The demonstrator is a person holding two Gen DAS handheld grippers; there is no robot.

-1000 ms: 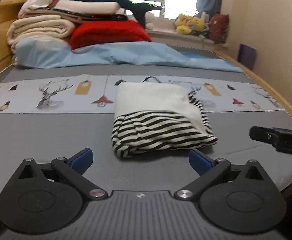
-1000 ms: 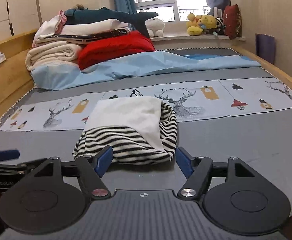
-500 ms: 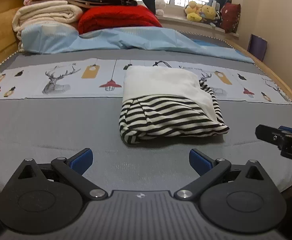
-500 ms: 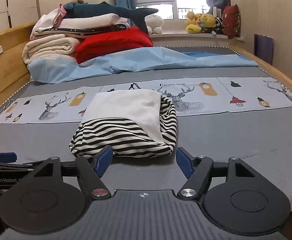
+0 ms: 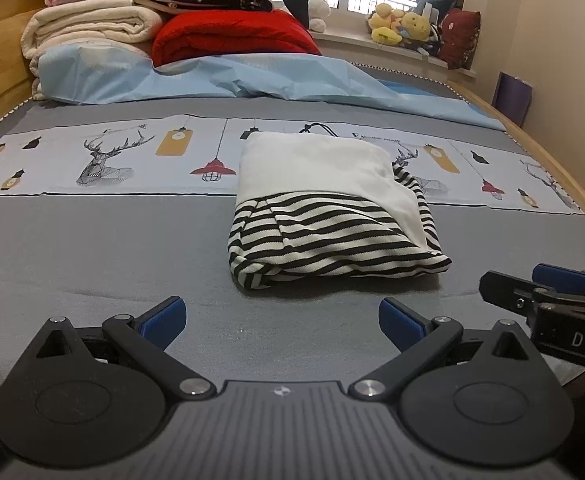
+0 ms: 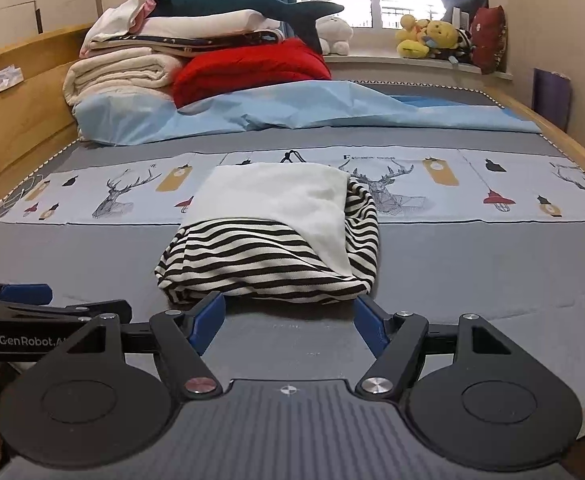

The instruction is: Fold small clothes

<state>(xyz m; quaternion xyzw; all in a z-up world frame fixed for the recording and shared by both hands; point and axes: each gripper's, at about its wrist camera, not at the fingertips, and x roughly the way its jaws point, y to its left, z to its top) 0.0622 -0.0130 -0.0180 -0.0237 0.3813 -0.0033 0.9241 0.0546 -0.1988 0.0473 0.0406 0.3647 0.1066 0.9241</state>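
A folded garment (image 5: pixel 328 216), white on top with black-and-white stripes toward me, lies on the grey bed cover (image 5: pixel 92 248). My left gripper (image 5: pixel 282 322) stands open just short of its near edge, nothing between the blue pads. In the right wrist view the same garment (image 6: pixel 276 236) fills the middle, and my right gripper (image 6: pixel 290 322) is open with its blue pads at the striped hem's near edge, not pressing on it. Each gripper shows in the other's view: the right gripper (image 5: pixel 548 292) at the right, the left gripper (image 6: pixel 32 300) at the left.
A printed deer-and-lamp band (image 5: pixel 104 160) crosses the bed behind the garment. Further back lie a light-blue sheet (image 5: pixel 220 76), a red blanket (image 5: pixel 232 34) and stacked cream blankets (image 5: pixel 92 24). Wooden bed rails (image 6: pixel 16 128) run along both sides; soft toys (image 6: pixel 428 36) sit on the windowsill.
The left wrist view has tilted downward, so the garment sits higher and larger. The right gripper has crept closer to the striped hem. Both stay open.
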